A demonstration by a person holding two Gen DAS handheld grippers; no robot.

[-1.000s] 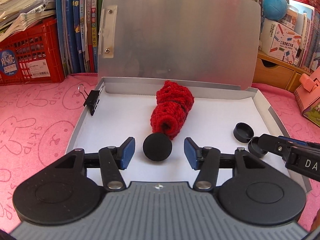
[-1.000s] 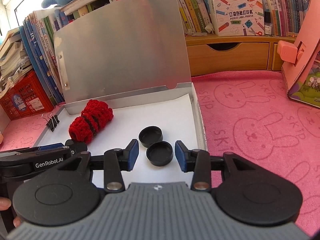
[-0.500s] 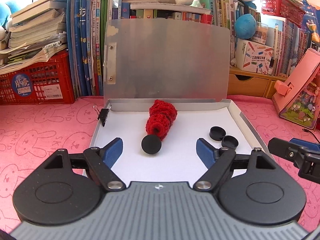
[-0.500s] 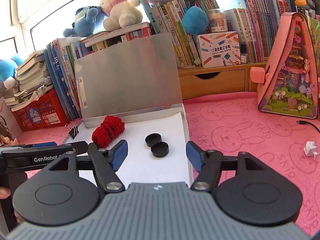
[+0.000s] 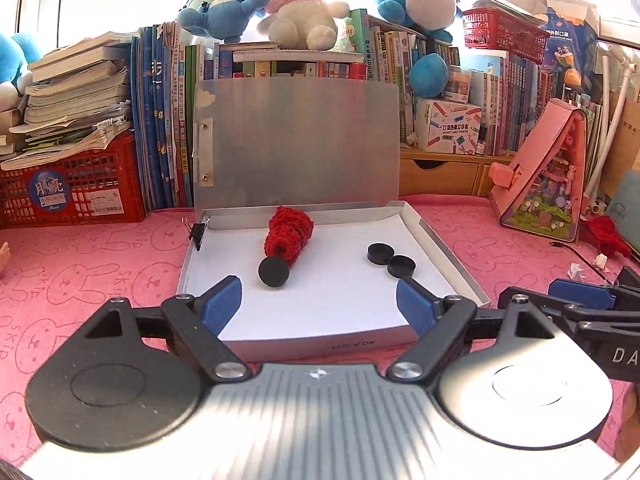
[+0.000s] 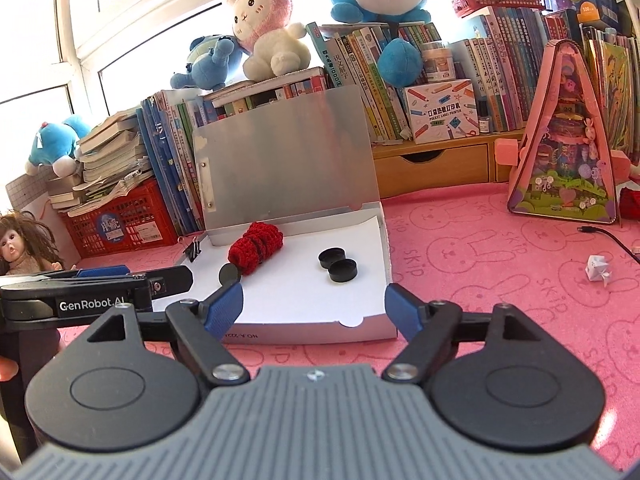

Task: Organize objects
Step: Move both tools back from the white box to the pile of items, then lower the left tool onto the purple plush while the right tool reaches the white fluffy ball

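Note:
An open shallow white box with a raised silver lid lies on the pink cloth; it also shows in the right wrist view. Inside lie a red knitted roll, a black disc at its near end, and two black caps. A black binder clip grips the box's left edge. My left gripper is open and empty before the box's near edge. My right gripper is open and empty, beside it.
Books, a red crate and plush toys line the back. A pink triangular toy house stands at the right. Another red knitted piece, a cable and a crumpled paper scrap lie on the cloth at the right. A doll sits at the far left.
Both grippers have opened wide and pulled back and up from the box. The black disc and the two caps stay in the box where they lay between the fingers.

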